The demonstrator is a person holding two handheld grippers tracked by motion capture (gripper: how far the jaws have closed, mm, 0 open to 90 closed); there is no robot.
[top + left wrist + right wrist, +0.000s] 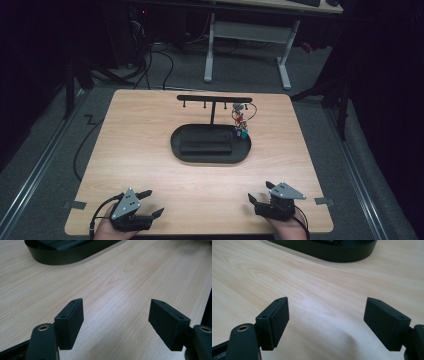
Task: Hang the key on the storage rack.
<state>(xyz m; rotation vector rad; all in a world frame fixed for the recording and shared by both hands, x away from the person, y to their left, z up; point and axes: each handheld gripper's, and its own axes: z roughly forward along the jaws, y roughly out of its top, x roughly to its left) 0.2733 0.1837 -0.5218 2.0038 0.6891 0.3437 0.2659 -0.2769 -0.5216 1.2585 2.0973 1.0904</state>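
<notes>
Both grippers, left (pixel 154 203) and right (pixel 260 192), gaping wide, clamping nothing; black tray (pixel 186 155) well apart, toward twelve o'clock.

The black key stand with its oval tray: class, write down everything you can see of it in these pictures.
The black key stand with its oval tray sits mid-table, toward the far side of the light wooden table. It looks like matt metal or plastic. A thin post rises from the tray's far edge and carries a level bar with small pegs. A bunch of keys with colourful tags hangs near the bar's right end, above the tray. A flat dark rectangular block lies inside the tray.
</notes>
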